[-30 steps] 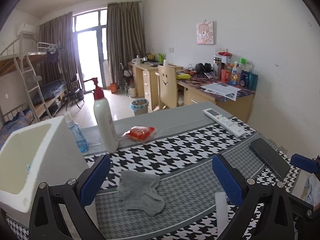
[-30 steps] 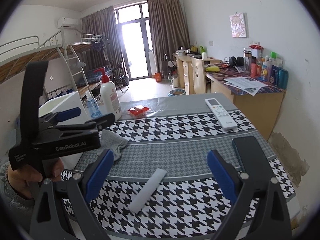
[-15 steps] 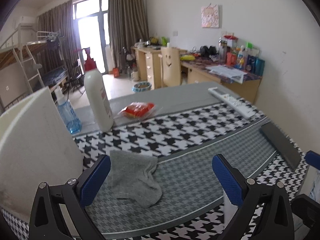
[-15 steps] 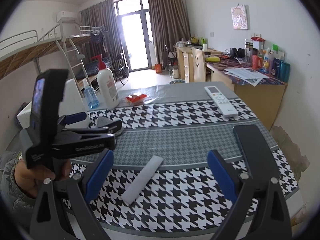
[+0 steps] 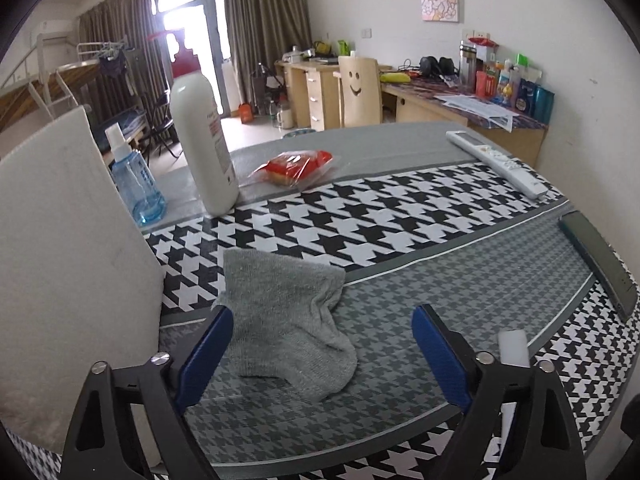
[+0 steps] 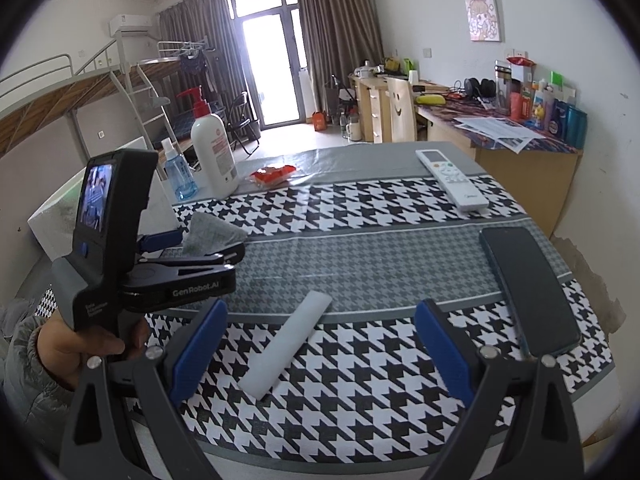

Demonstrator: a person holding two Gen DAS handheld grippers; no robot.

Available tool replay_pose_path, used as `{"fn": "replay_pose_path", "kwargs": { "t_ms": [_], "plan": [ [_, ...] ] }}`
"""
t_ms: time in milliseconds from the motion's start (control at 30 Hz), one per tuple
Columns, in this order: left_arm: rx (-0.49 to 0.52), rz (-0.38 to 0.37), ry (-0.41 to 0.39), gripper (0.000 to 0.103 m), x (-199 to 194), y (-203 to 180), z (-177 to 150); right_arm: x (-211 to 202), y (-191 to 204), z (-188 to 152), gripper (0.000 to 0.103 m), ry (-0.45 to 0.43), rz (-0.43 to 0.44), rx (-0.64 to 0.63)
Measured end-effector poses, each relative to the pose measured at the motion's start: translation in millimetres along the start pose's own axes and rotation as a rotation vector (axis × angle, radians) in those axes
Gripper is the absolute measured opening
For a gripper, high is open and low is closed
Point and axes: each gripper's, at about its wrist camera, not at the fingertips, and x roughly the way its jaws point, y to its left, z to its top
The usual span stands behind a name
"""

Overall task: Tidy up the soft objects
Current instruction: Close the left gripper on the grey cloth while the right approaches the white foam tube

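Observation:
A crumpled grey sock (image 5: 288, 320) lies on the houndstooth tablecloth beside a white foam box (image 5: 72, 260). My left gripper (image 5: 320, 320) hangs low over it, jaws wide but closing. The sock sits between the blue pads, its edge by the left pad (image 5: 208, 344), and is not pinched. In the right wrist view the left gripper (image 6: 200, 246), held by a hand, reaches the sock (image 6: 212, 234). A white foam strip (image 6: 288, 344) lies slanted on the cloth. My right gripper (image 6: 320, 314) stands open above it without touching it.
A white pump bottle (image 5: 204, 140), a blue spray bottle (image 5: 136, 184) and a red snack packet (image 5: 296, 166) stand at the far left of the table. A white remote (image 5: 496, 162) and a black phone (image 6: 528, 288) lie on the right side.
My left gripper sank and tipped down toward the sock, which now lies between its fingers; its jaws narrowed a little. The right gripper dropped slightly over the foam strip.

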Motion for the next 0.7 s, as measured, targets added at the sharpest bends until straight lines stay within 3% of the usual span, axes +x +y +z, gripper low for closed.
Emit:
{"fn": "replay_pose_path", "kwargs": {
  "t_ms": [133,700],
  "plan": [
    [-0.005,0.003,0.004,0.087,3,5,-2,5,4,-3,0.097,0.011,0.01,-0.007],
    [-0.066,-0.04,0.09,0.047,21,20,-4,23,15,-12,0.097,0.059,0.037,-0.038]
  ]
}}
